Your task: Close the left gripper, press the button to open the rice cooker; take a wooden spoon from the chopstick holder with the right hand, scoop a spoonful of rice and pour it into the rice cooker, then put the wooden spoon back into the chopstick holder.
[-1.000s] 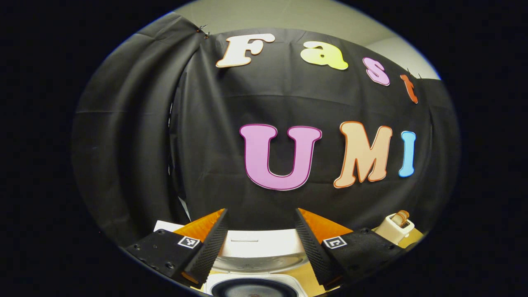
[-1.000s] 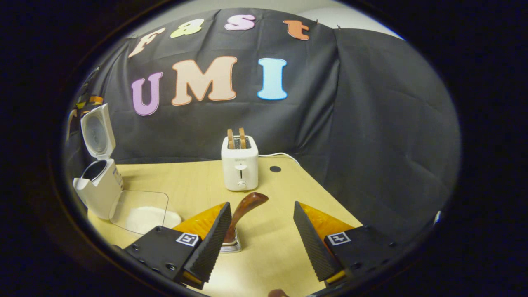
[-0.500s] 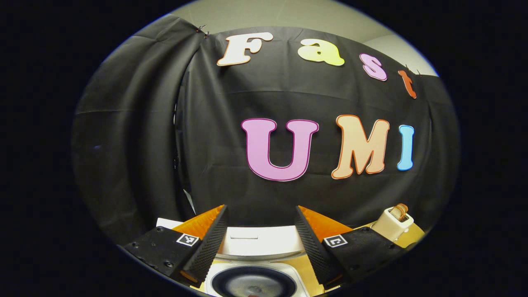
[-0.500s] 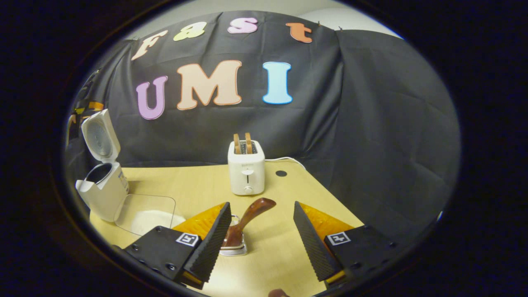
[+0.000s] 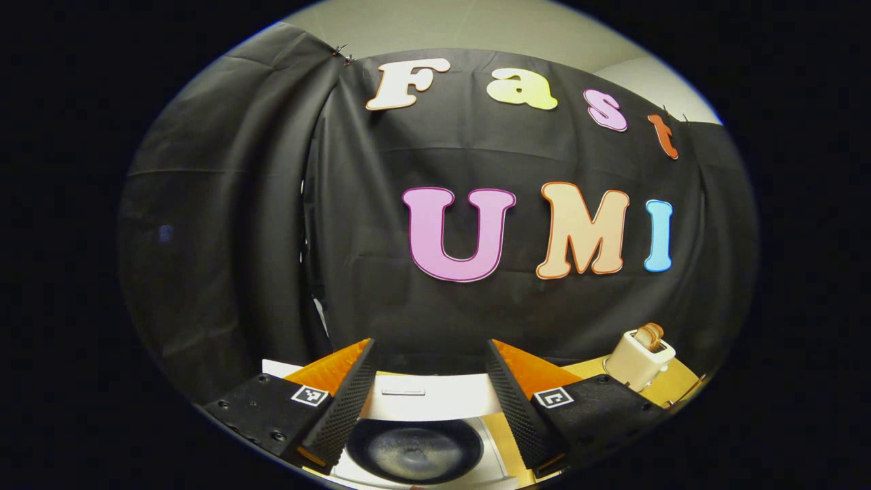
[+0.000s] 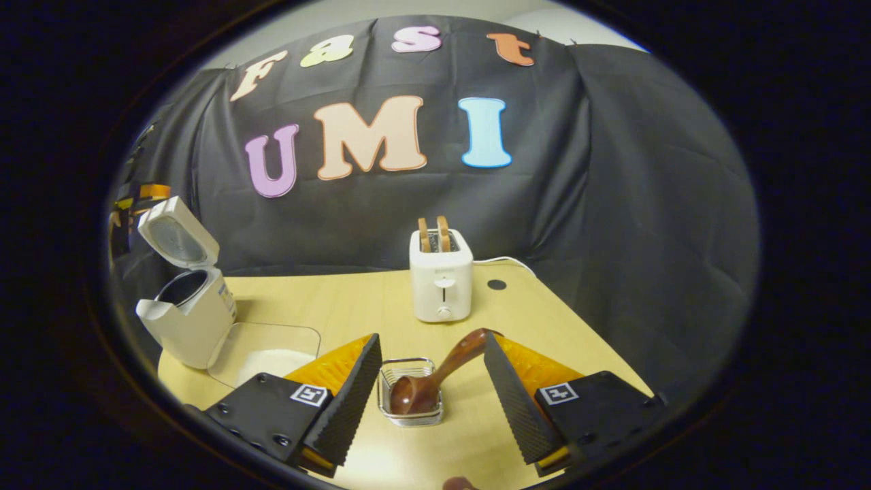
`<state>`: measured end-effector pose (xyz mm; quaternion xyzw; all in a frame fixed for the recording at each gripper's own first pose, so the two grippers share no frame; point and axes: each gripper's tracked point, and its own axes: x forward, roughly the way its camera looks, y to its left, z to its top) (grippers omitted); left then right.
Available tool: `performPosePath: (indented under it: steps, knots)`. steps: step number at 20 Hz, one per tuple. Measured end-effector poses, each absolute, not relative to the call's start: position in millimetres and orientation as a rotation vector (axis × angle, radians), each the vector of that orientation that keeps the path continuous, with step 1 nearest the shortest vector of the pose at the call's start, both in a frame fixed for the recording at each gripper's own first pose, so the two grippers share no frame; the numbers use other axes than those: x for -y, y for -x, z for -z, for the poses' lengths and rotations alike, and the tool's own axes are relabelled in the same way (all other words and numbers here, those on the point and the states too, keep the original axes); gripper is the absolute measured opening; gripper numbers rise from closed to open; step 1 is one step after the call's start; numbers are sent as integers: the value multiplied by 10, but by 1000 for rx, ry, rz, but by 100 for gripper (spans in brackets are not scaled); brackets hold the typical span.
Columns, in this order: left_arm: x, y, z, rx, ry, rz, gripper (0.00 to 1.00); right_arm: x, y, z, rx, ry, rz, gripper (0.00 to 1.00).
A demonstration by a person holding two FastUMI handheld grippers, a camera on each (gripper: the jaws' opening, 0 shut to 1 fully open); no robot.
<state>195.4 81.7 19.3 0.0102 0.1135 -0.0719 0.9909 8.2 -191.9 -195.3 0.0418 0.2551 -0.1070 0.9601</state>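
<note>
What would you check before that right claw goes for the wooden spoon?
1. Rice cooker lid up: ok, the pot is exposed.
2. Wooden spoon in reach: ok, its bowl sits in the chopstick holder, its handle leaning toward the right-hand finger.
3. Right gripper jaws apart: ok, holding nothing.
4. Handle centred between the jaws: not ok, it lies near one finger.
5. Rice ready: ok, white rice lies in the clear tray beside the cooker.
6. Left gripper out of the way: cannot tell; it is above the cooker, open.
</note>
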Motion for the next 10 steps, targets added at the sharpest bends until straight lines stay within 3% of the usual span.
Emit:
performPosePath:
  steps: [10]
  knots:
    - [-914, -1468, 349, -300, 35, 132, 92, 1516, -232, 1783, -485, -44, 110, 95]
